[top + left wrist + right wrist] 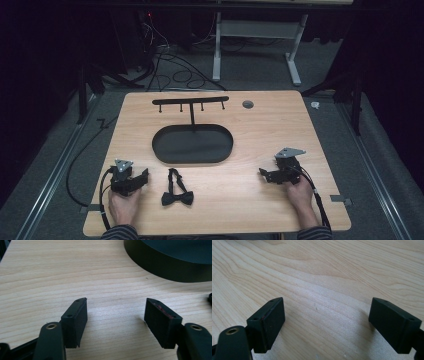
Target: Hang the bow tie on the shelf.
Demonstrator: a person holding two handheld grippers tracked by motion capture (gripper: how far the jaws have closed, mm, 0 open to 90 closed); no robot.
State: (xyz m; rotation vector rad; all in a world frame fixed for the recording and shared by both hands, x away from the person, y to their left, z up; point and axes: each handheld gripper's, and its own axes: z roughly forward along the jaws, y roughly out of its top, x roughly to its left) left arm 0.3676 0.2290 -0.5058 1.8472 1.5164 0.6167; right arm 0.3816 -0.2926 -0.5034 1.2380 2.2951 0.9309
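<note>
Bow tie of black fabric [177, 198], with its thin neck strap [173, 179] looped up behind it, lies flat on the pale wooden table [250, 130], near the front edge and between the two hands. It sits just in front of the black oval tray [192, 144], from whose far side rises a slim black stand with a bar of small hooks [190, 102].

Left gripper [142, 177] rests on the wood just left of the bow tie, jaws spread wide with nothing between them; the left gripper view shows bare tabletop ahead and the tray wall [162, 267] at the upper right. Right gripper [263, 173] sits well apart to the right, jaws likewise spread and empty over bare wood.

The bow tie is probably light, soft and floppy, so it should fold and dangle when lifted. The stiffer centre knot looks like the surest pinch; the strap may suit hanging on a hook, though its clasp is too small to make out.
</note>
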